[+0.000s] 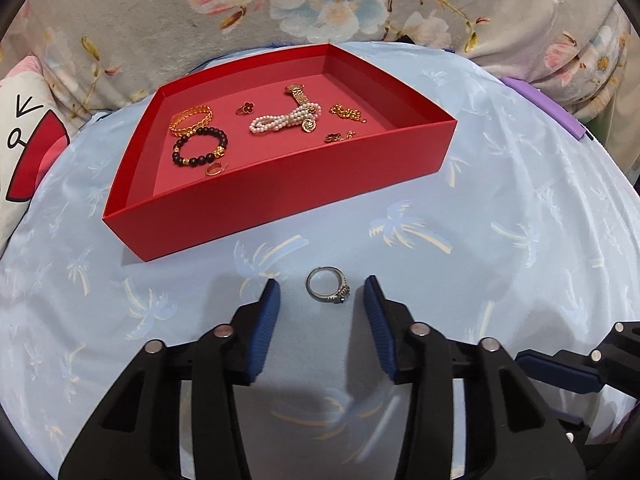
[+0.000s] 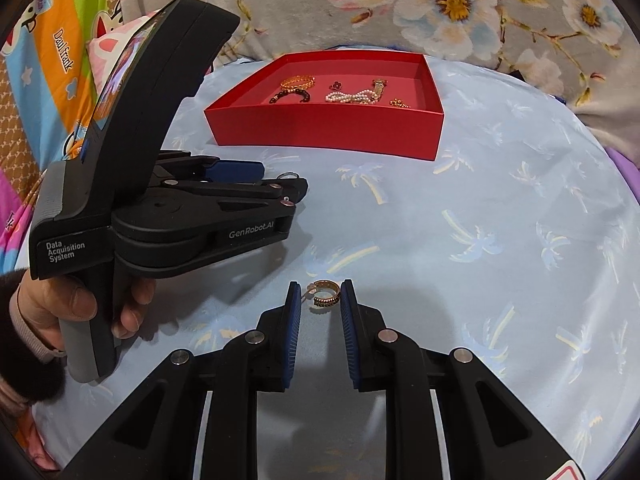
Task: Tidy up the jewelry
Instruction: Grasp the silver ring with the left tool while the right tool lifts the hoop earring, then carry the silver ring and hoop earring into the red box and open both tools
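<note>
A silver ring with a dark stone lies on the pale blue palm-print cloth, just in front of the red tray. My left gripper stands open around the ring, with a gap between each blue pad and the ring. In the right wrist view, my right gripper is shut on a gold ring, which spans the gap between the pads. The left gripper shows from the side there, held by a hand. The red tray sits farther back.
The tray holds a gold bangle, a black bead bracelet, a pearl bracelet, a gold watch and several small gold pieces. A floral blanket rises behind. A purple object lies at the cloth's right edge.
</note>
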### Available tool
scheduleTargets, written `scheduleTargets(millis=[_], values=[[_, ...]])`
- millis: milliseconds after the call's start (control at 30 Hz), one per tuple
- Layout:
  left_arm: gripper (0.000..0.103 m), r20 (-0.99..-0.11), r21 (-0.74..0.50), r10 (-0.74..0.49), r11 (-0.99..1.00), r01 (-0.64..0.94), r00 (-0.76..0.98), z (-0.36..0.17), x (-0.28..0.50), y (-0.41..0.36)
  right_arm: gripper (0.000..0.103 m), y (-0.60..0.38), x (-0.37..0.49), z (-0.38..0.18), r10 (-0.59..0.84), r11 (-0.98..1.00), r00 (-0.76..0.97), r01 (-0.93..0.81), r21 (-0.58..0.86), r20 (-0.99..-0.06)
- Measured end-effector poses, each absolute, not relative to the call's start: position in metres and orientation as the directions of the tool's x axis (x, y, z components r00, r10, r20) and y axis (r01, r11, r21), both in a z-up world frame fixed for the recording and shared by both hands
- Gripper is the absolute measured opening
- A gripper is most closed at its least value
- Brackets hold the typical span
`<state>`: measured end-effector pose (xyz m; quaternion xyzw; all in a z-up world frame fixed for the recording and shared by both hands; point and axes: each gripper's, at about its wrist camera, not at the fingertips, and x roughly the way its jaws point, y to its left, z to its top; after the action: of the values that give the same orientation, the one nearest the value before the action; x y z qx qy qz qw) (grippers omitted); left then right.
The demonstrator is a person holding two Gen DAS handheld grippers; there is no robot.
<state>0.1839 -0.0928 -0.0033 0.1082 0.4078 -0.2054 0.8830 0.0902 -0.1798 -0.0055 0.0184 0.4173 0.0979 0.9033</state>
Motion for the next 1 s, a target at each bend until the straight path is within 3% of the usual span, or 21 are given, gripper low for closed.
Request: scheduleTargets(millis=[100,300,733,1000], values=[[0.032,-0.763,0.015,-0.280,0.893,0.450,0.582,-0.003,0.184,-0.092,0.019,-0.180,0.090,-0.005,0.192,0.980,0.632,-0.162,0.115,-0.751],[0.009,-0.760,-0.008,-0.305,0.888,0.460,0.574,-0.002,0.184,-0.090,0.019,-0.180,0.090,-0.005,0.192,0.980,0.632,-0.160,0.116,-0.751],[0.008,-0.764,-0.029,-0.328,0.878,0.478,0.556,0.000,0.174,-0.084,0.019,-0.184,0.090,-0.003,0.197,0.979,0.639,-0.162,0.120,-0.744],[0.008,-0.746,-0.024,-0.316,0.892,0.451,0.586,0.027,0.165,-0.062,0.019,-0.202,0.097,0.013,0.236,0.972,0.649,-0.145,0.187,-0.723]])
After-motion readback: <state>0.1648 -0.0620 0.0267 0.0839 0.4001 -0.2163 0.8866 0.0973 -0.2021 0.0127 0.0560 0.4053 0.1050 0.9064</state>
